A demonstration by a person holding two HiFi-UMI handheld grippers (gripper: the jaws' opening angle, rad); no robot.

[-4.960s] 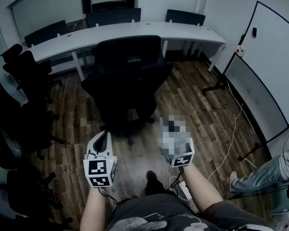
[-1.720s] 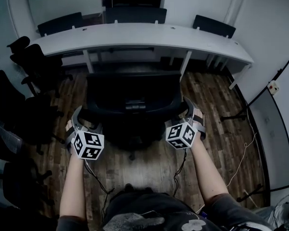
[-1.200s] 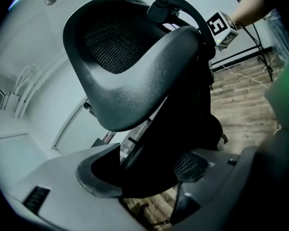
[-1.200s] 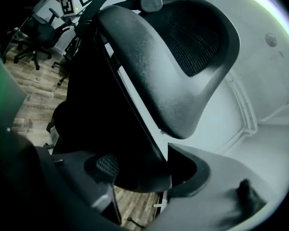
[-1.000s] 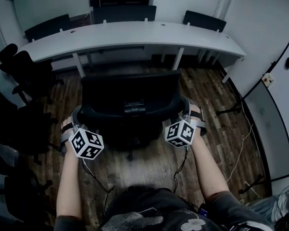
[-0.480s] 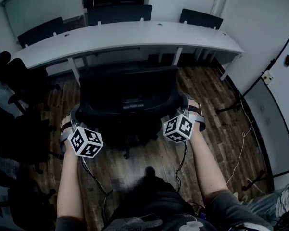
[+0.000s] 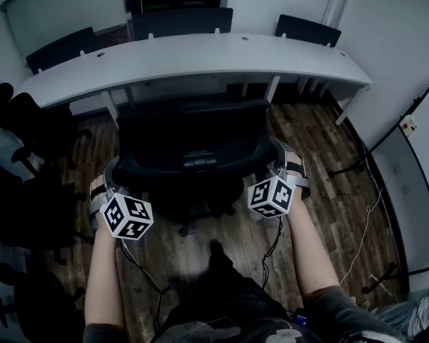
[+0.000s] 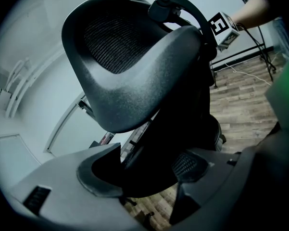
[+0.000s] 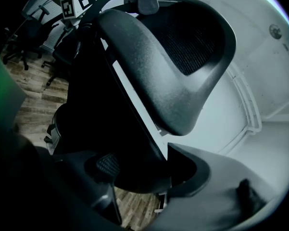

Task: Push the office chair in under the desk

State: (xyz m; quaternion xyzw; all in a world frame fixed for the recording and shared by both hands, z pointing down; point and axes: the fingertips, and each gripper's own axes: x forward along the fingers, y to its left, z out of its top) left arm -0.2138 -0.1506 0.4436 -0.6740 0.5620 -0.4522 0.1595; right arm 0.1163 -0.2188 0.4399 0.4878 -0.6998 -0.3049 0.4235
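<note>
The black office chair (image 7: 193, 138) stands with its back to me, its front reaching the edge of the long white desk (image 7: 200, 52). My left gripper (image 7: 113, 171) clasps the left edge of the backrest and my right gripper (image 7: 280, 152) clasps the right edge. In the left gripper view the dark backrest frame fills the gap between the jaws of the left gripper (image 8: 146, 174), under the mesh headrest (image 8: 134, 71). The right gripper view is a mirror image: the right gripper (image 9: 139, 170) is shut on the frame below the headrest (image 9: 173, 57).
Several black chairs (image 7: 28, 127) crowd the left side. More chairs (image 7: 178, 21) stand behind the desk, one at the far right (image 7: 307, 28). White desk legs (image 7: 273, 88) flank the chair. A cable (image 7: 364, 227) trails over the wood floor at the right.
Five seconds ago both grippers hung free near my body; since then they took the backrest. Over the last second the chair and both grippers rolled forward towards the desk.
</note>
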